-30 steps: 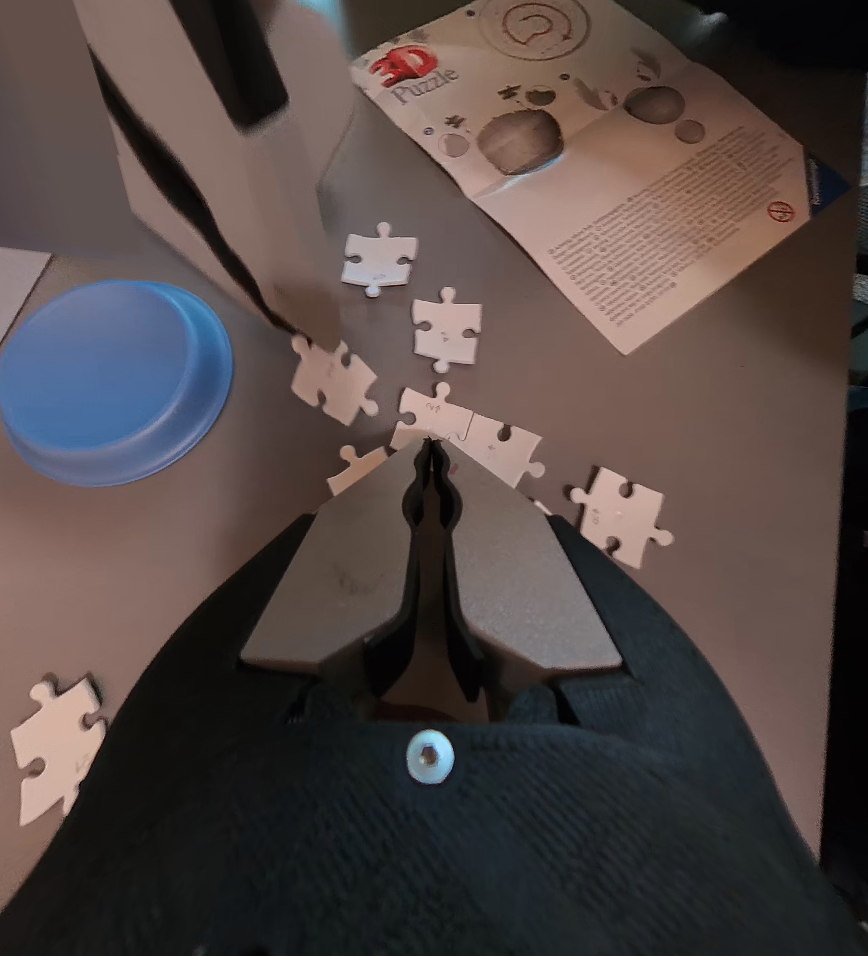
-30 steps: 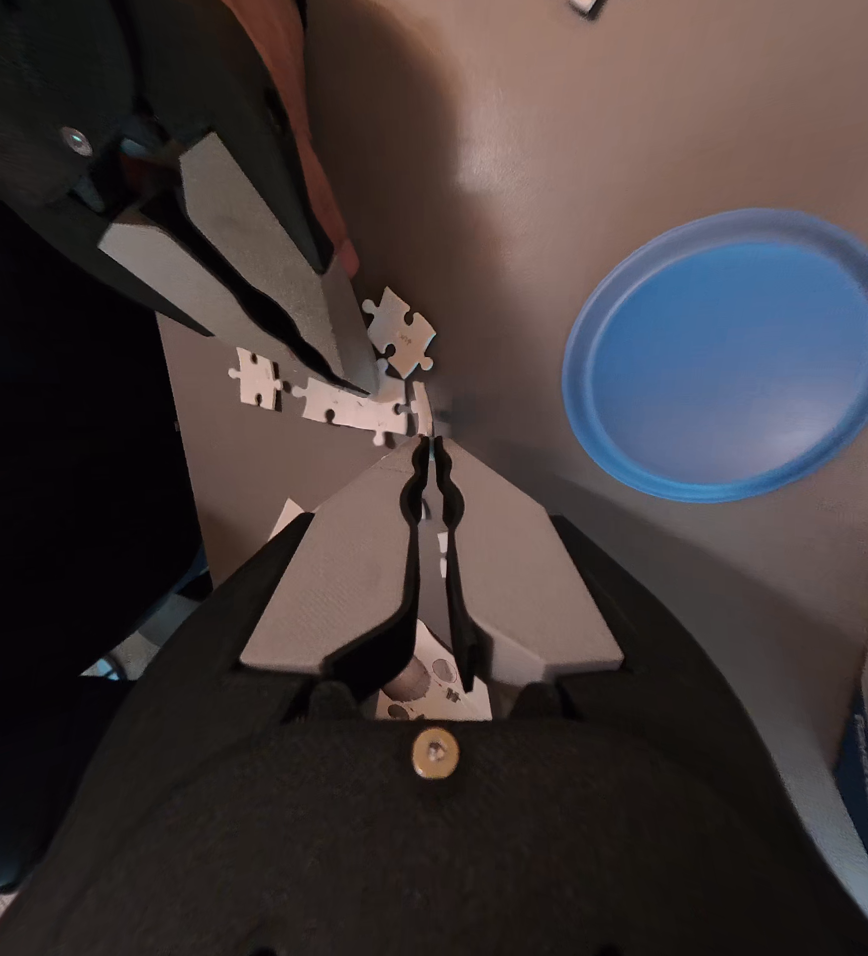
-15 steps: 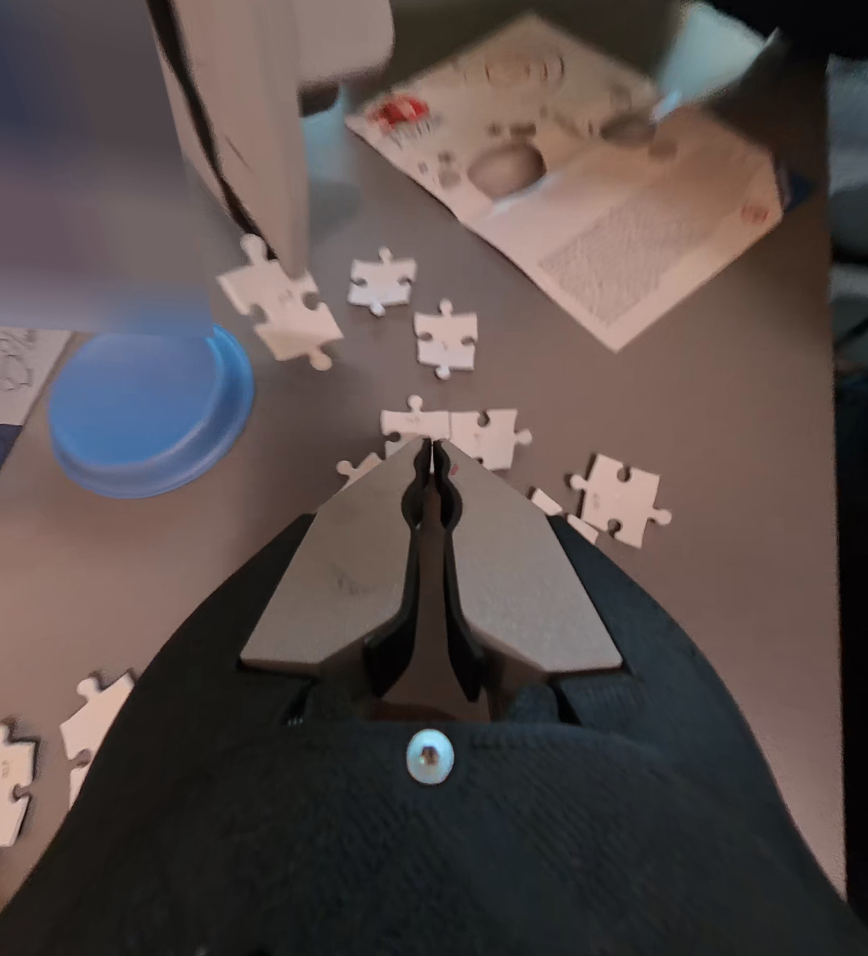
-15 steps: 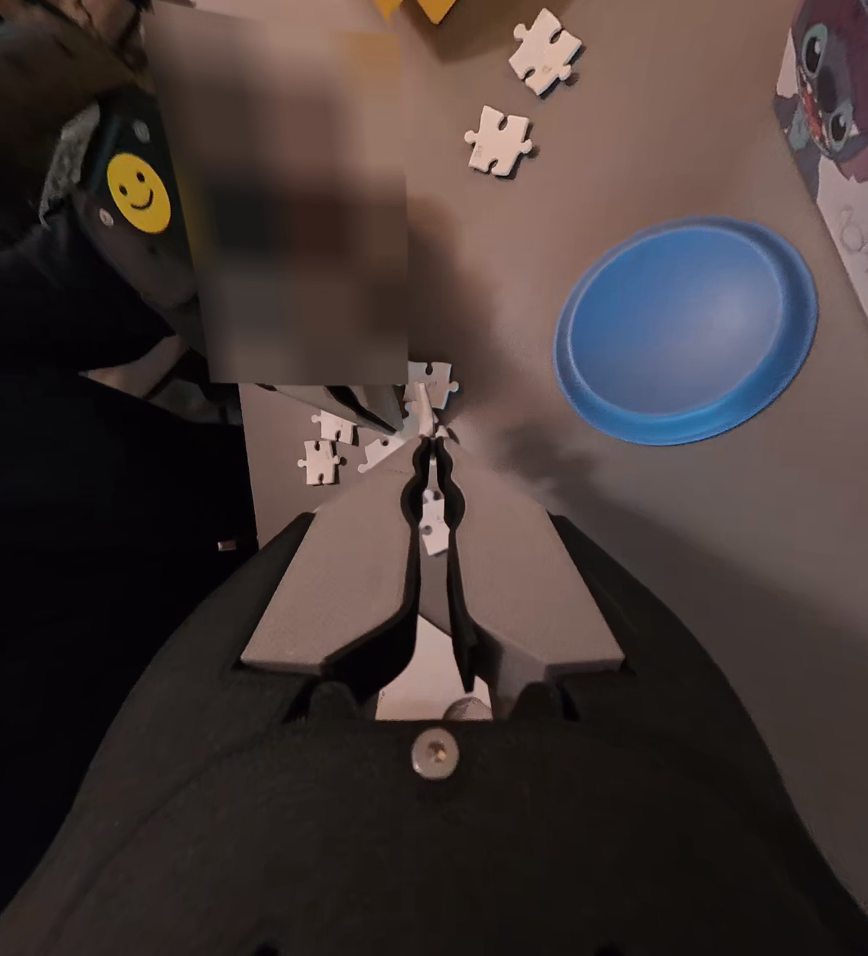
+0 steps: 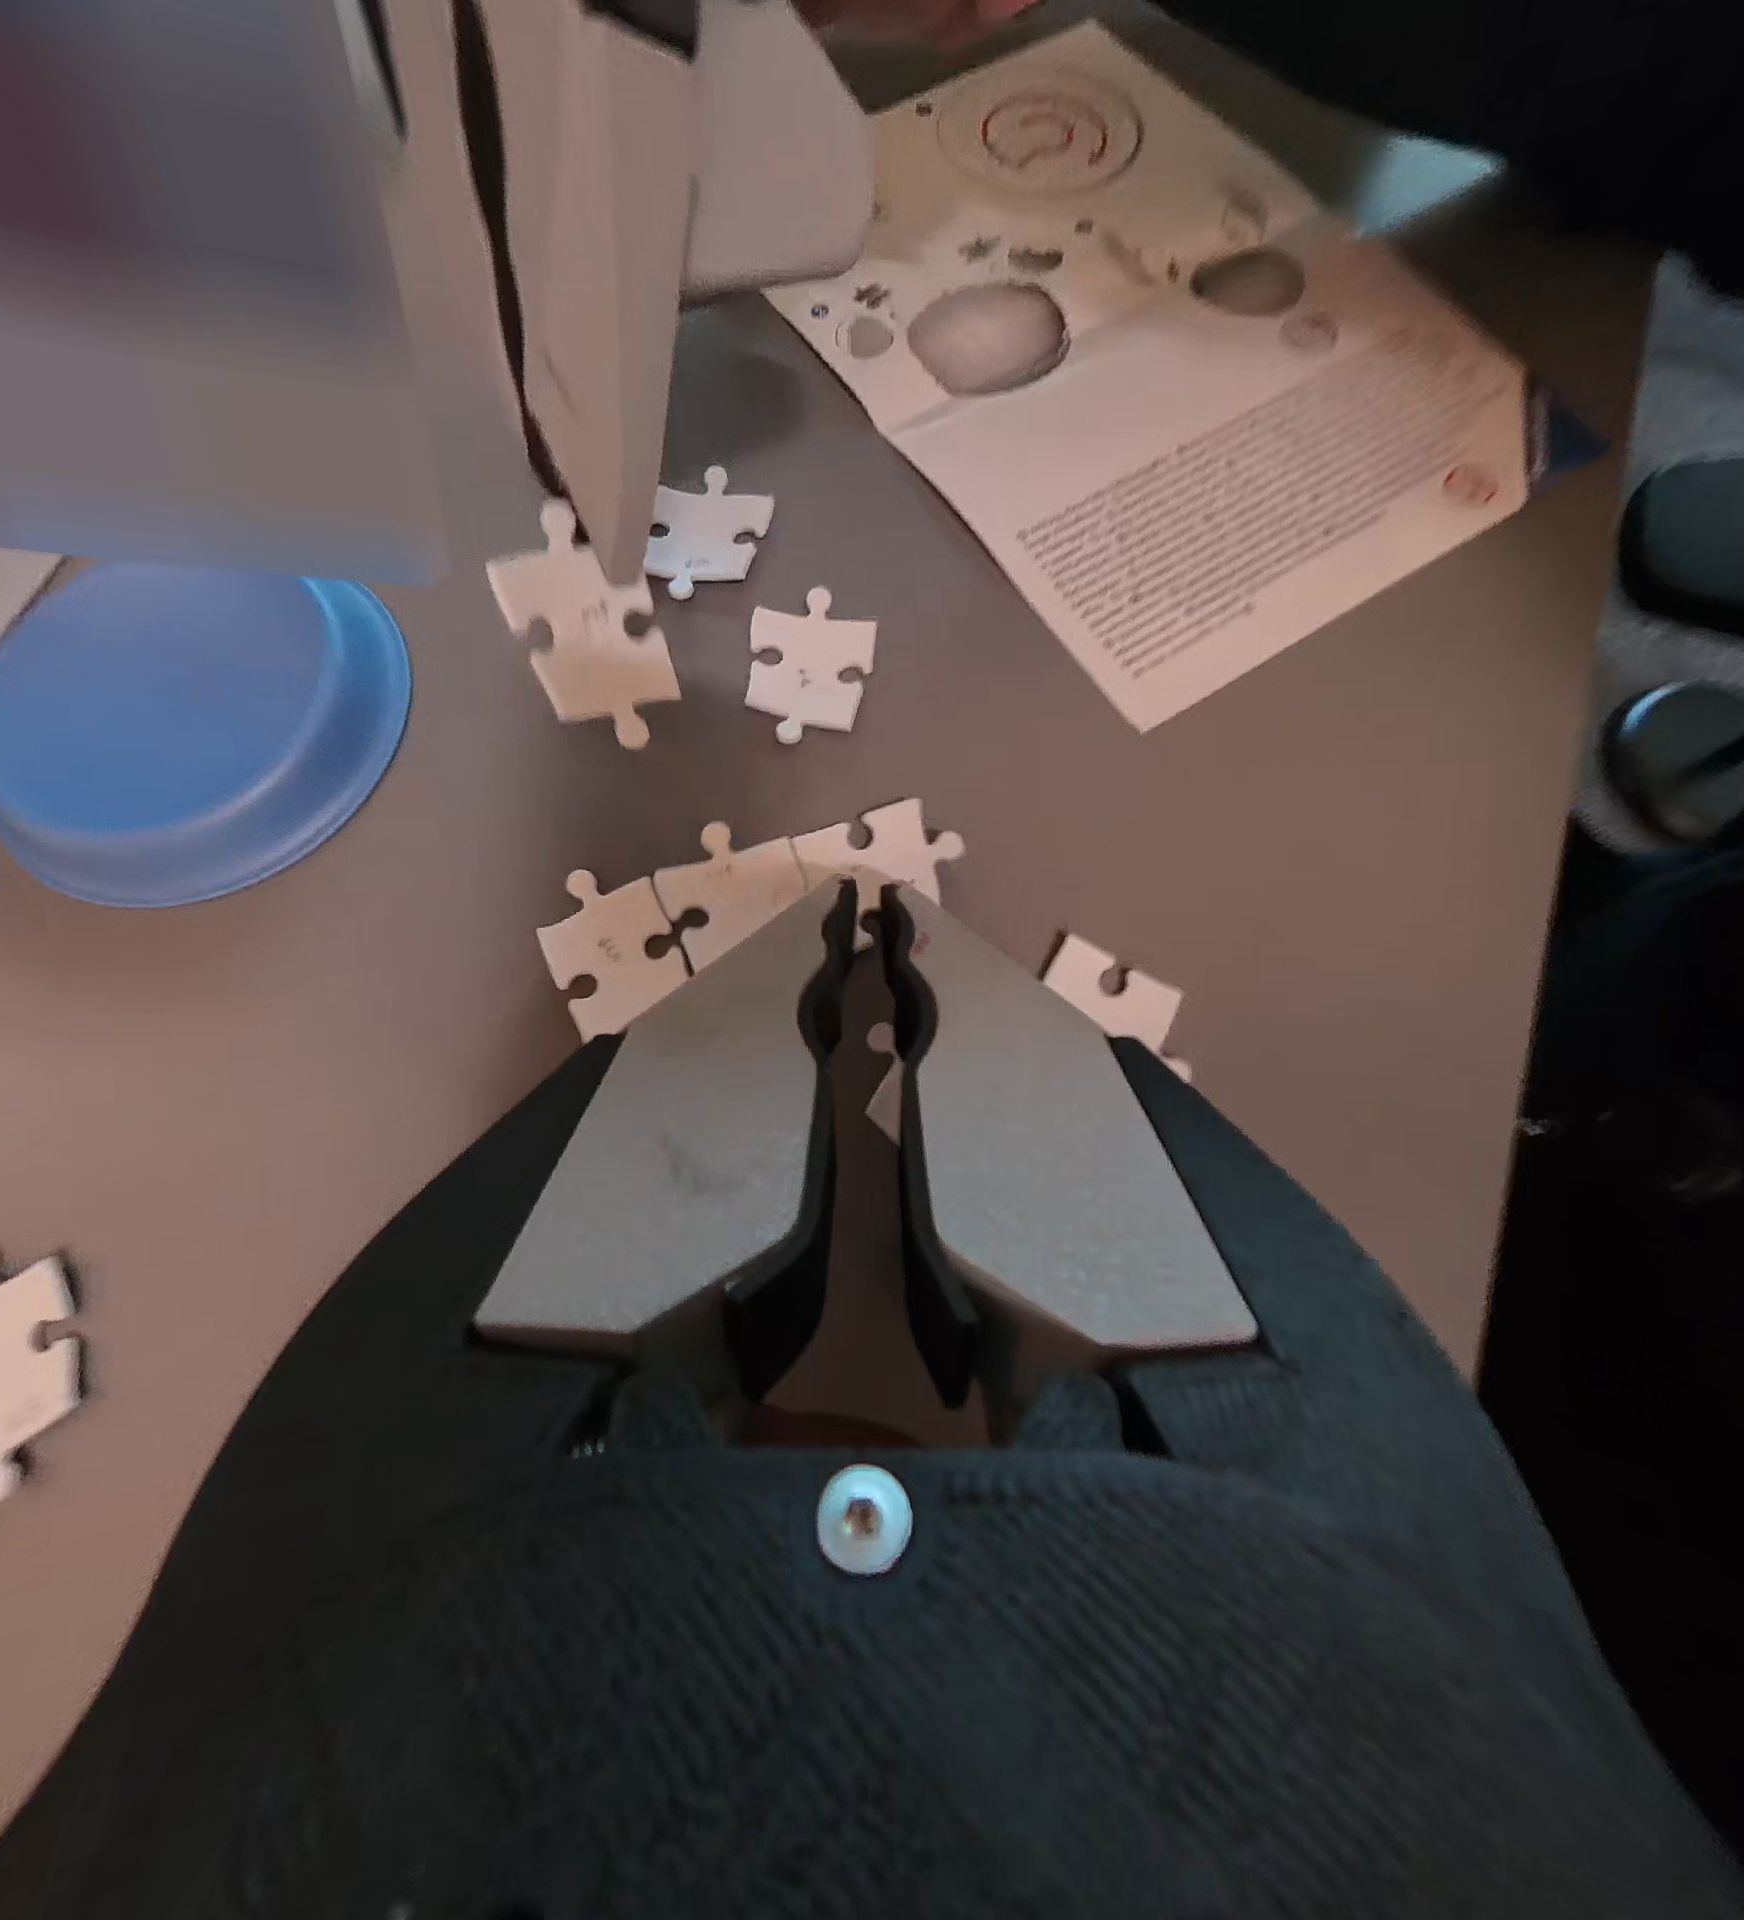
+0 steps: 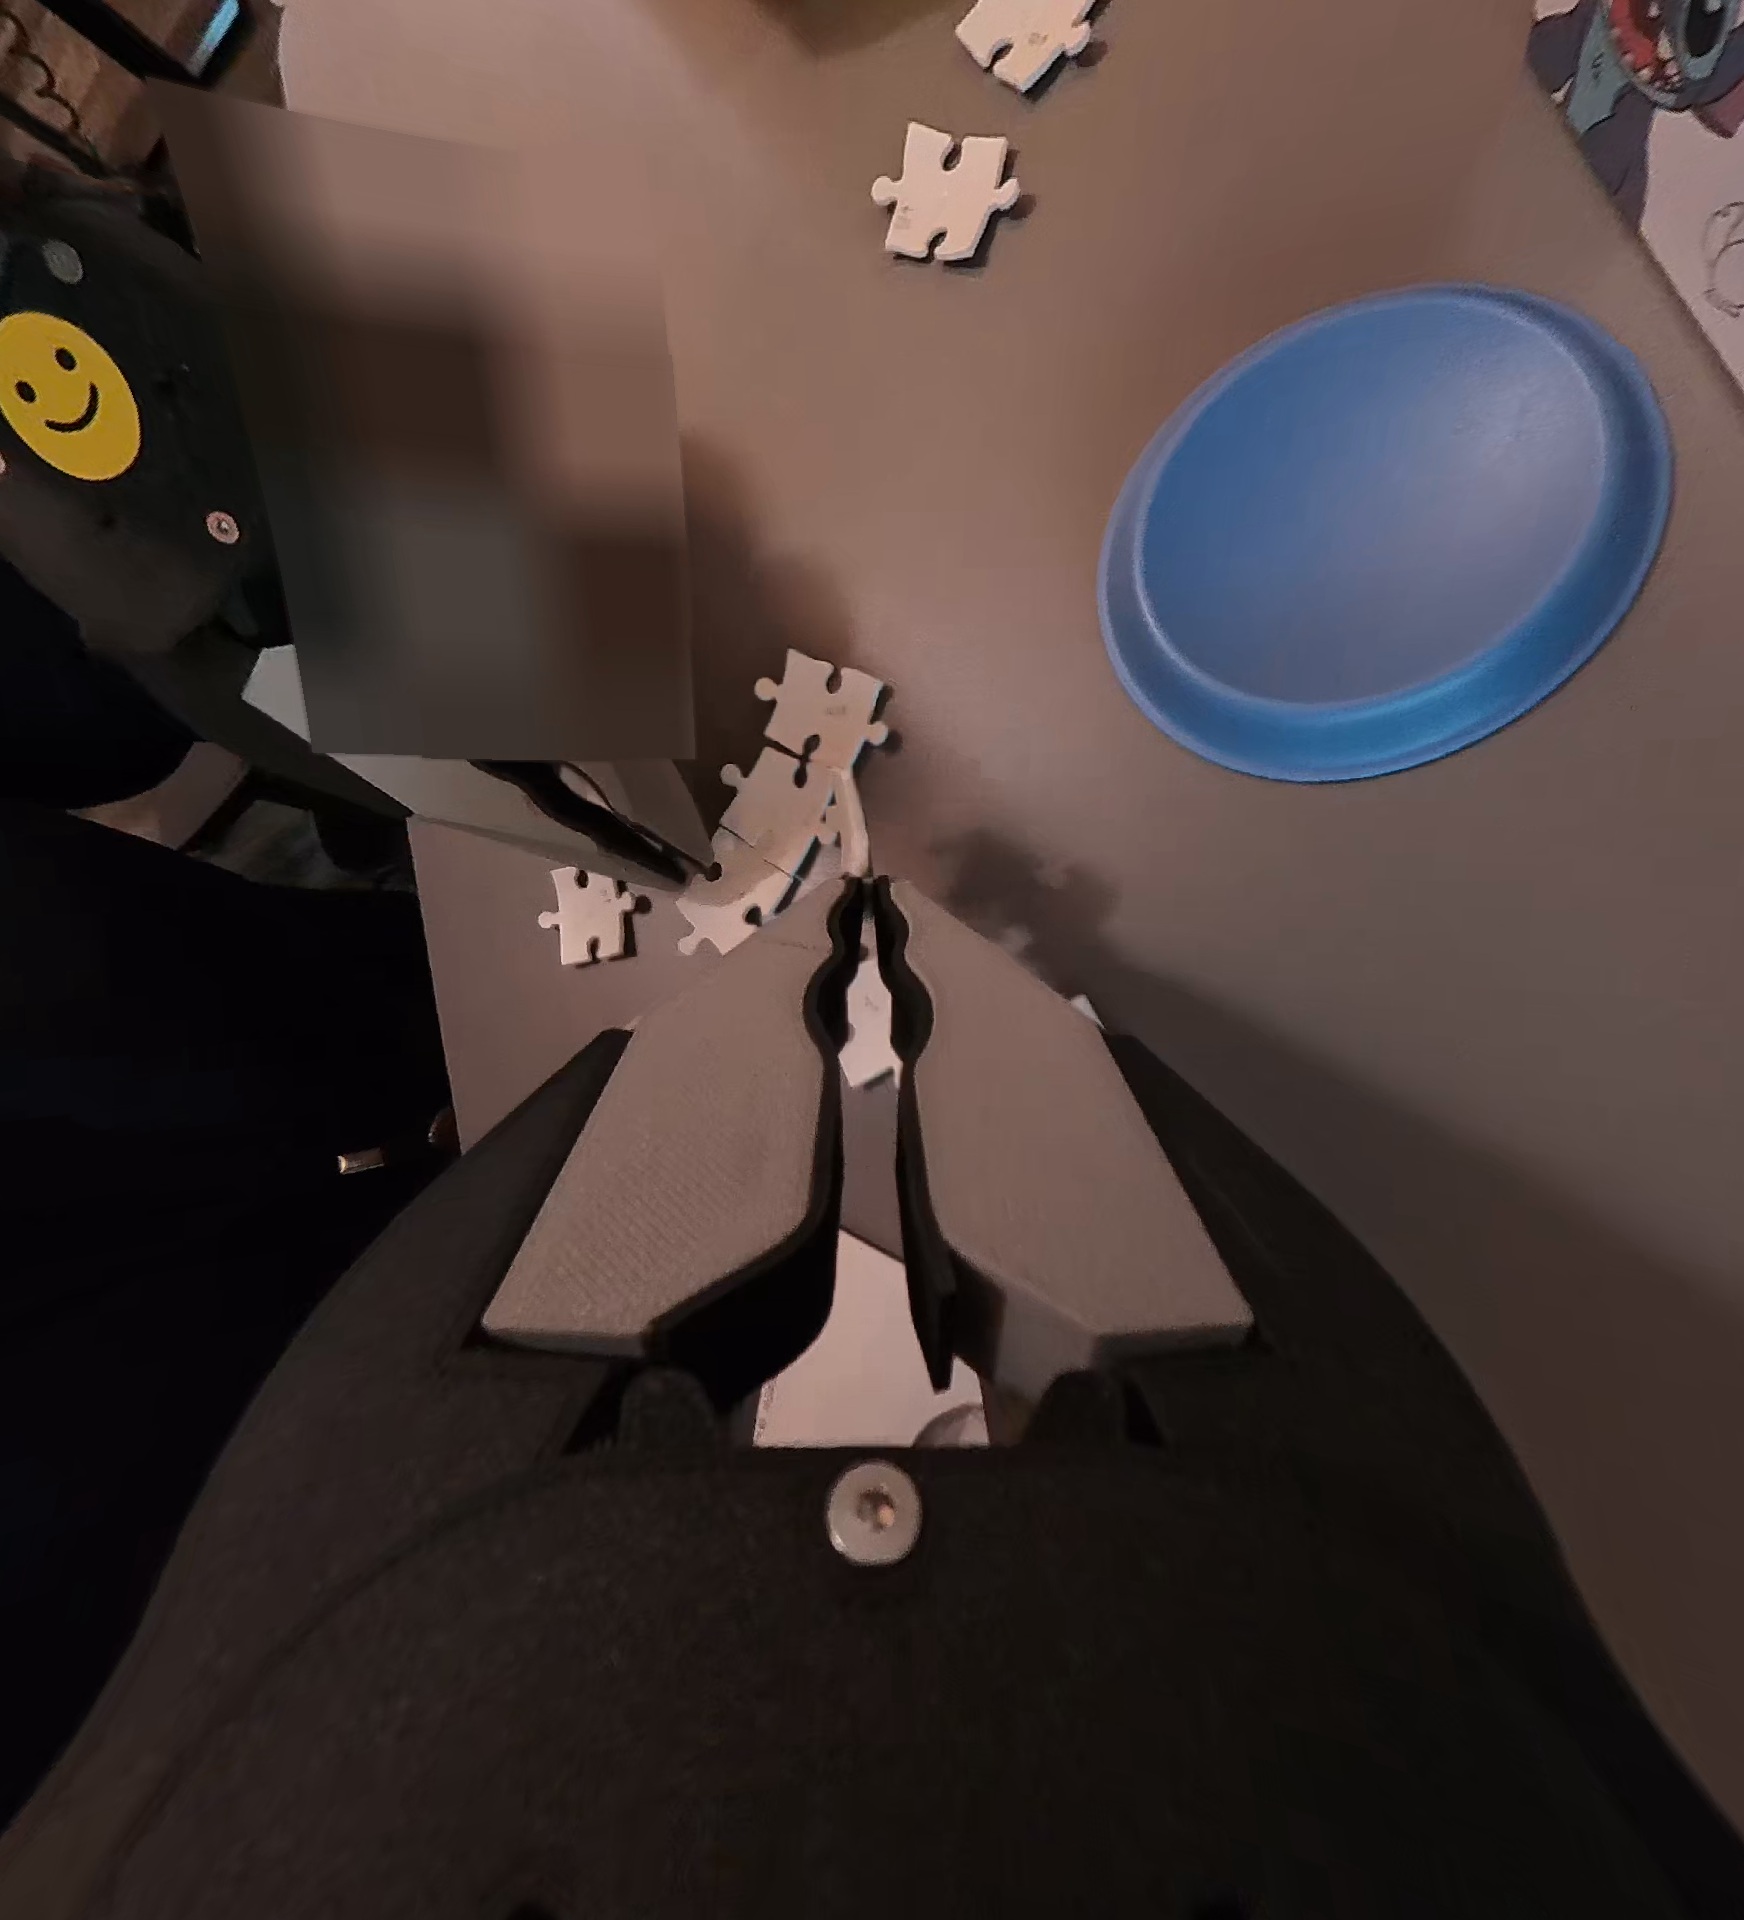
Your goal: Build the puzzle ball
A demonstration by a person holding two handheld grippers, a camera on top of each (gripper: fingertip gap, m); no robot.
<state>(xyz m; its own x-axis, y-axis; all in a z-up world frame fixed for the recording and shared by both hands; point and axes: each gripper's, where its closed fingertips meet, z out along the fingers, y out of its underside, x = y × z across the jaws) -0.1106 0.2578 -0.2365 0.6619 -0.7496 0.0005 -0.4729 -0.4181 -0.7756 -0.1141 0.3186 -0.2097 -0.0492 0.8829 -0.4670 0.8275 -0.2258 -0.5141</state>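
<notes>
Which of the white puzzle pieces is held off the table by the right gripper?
The single puzzle piece pinched at the right gripper tip, near the blue dish. The other loose pieces lie flat on the table.

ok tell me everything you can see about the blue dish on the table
The blue dish is a round, shallow piece of what looks like matte plastic. Its flat circular face is up and a flared rim meets the grey table, so it seems upside down. Nothing rests on it. It sits apart from the white puzzle pieces, near a printed sheet's corner.
</notes>
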